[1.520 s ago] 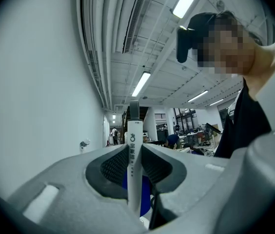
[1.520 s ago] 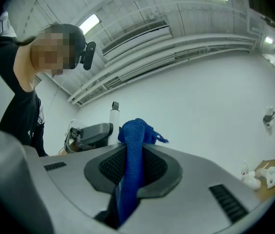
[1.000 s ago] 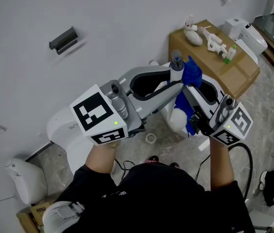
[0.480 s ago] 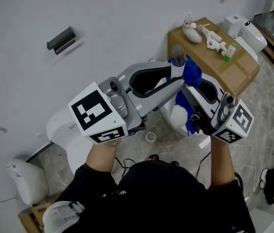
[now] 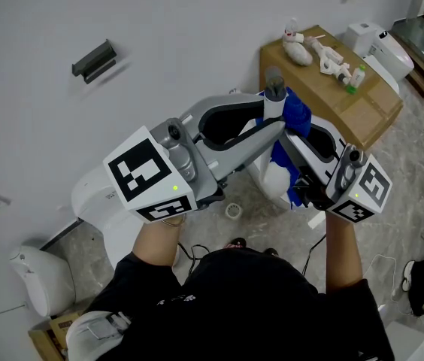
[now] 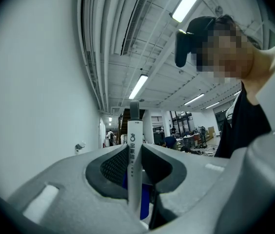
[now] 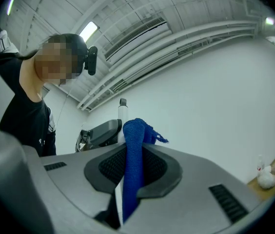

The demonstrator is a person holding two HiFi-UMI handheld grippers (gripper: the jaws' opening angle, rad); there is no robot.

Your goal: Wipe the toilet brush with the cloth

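- The left gripper (image 6: 134,152): grey moulded shell, dark ribbed pads (image 6: 113,167).
- The right gripper (image 7: 131,155): same grey shell.
- White cube with black square markers and a green light: nine o'clock (image 5: 152,180), three o'clock (image 5: 364,192).
- Black short-sleeved shirt (image 5: 249,307), six o'clock.

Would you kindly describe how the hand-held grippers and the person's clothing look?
Both the left hand-held gripper and right hand-held gripper have pale grey moulded bodies with dark textured pads, each carrying a white cube of black square markers. The person wears a black top.
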